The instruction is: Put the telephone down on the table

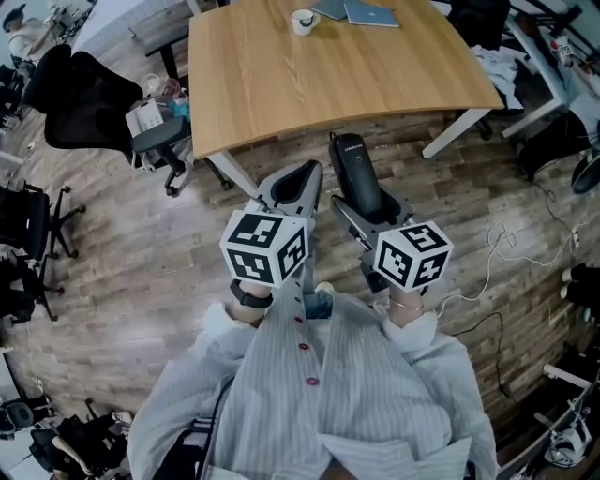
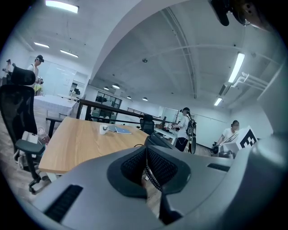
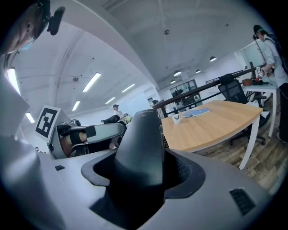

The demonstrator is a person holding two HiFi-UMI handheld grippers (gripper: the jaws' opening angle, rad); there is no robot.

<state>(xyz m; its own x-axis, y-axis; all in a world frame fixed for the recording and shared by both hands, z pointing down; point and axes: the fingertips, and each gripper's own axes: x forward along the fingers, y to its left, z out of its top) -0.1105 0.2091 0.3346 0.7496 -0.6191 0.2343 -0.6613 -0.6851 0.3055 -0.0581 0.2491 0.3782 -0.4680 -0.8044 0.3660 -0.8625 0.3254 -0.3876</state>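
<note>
A black telephone handset stands nearly upright between the jaws of my right gripper, which is shut on its lower part. In the right gripper view the handset fills the gap between the jaws and rises above them. The gripper holds it over the wooden floor, just short of the near edge of the light wooden table. My left gripper hangs beside it on the left, shut, with nothing between its pads. The table lies ahead of both grippers.
A white mug and two grey-blue notebooks lie at the table's far edge. A black office chair stands left of the table. Cables trail over the floor at right. People stand at desks in the background.
</note>
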